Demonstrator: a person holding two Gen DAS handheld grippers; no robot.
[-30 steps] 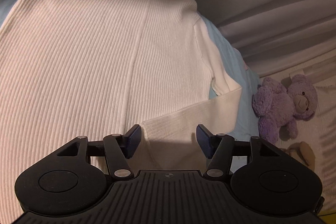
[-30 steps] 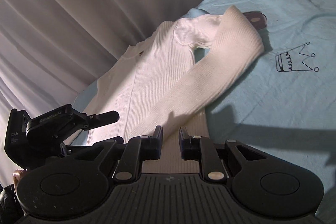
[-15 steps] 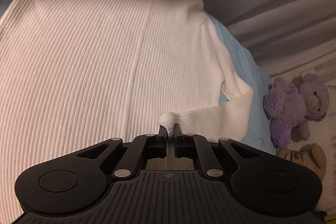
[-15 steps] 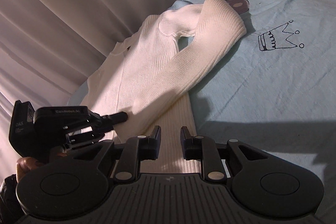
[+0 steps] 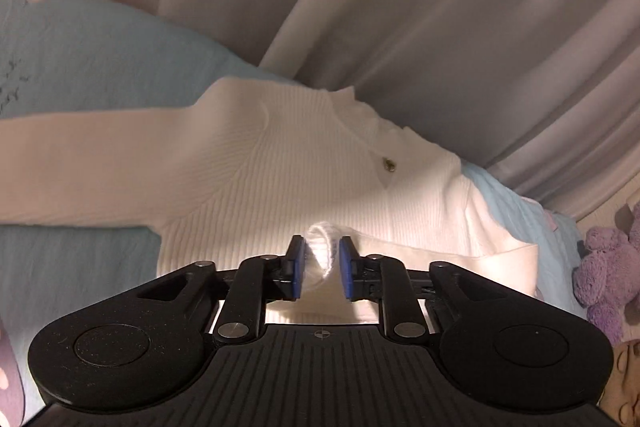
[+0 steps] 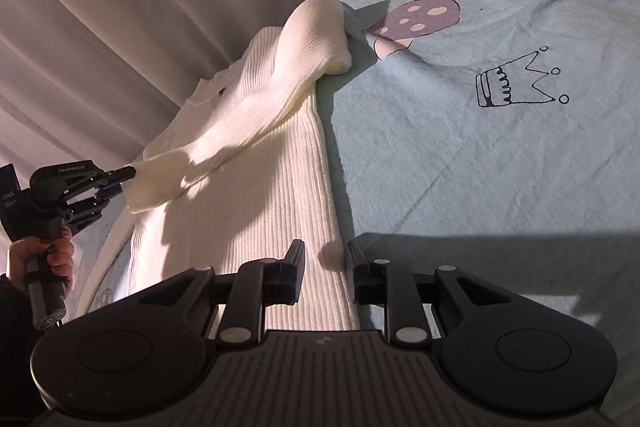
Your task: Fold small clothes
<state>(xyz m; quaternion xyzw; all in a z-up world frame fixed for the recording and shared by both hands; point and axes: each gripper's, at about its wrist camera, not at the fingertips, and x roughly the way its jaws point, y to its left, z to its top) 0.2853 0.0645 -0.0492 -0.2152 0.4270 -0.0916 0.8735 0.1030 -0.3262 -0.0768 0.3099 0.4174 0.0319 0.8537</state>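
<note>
Count, both wrist views: one white ribbed sweater (image 5: 280, 187) with two sleeves visible, one stretched out flat (image 5: 80, 163) and one folded across the body (image 6: 248, 115), and one small dark button (image 5: 389, 163) near the neckline. Two grippers: left gripper (image 5: 322, 269) and right gripper (image 6: 325, 273), each with two jaws; one bare hand (image 6: 48, 251) seen, on the left gripper's handle. One light blue bed sheet (image 6: 500, 167) carrying one crown print (image 6: 516, 83) and one spotted mushroom print (image 6: 416, 23); one purple plush bear (image 5: 608, 267); one pleated curtain (image 5: 440, 7) behind the bed.
</note>
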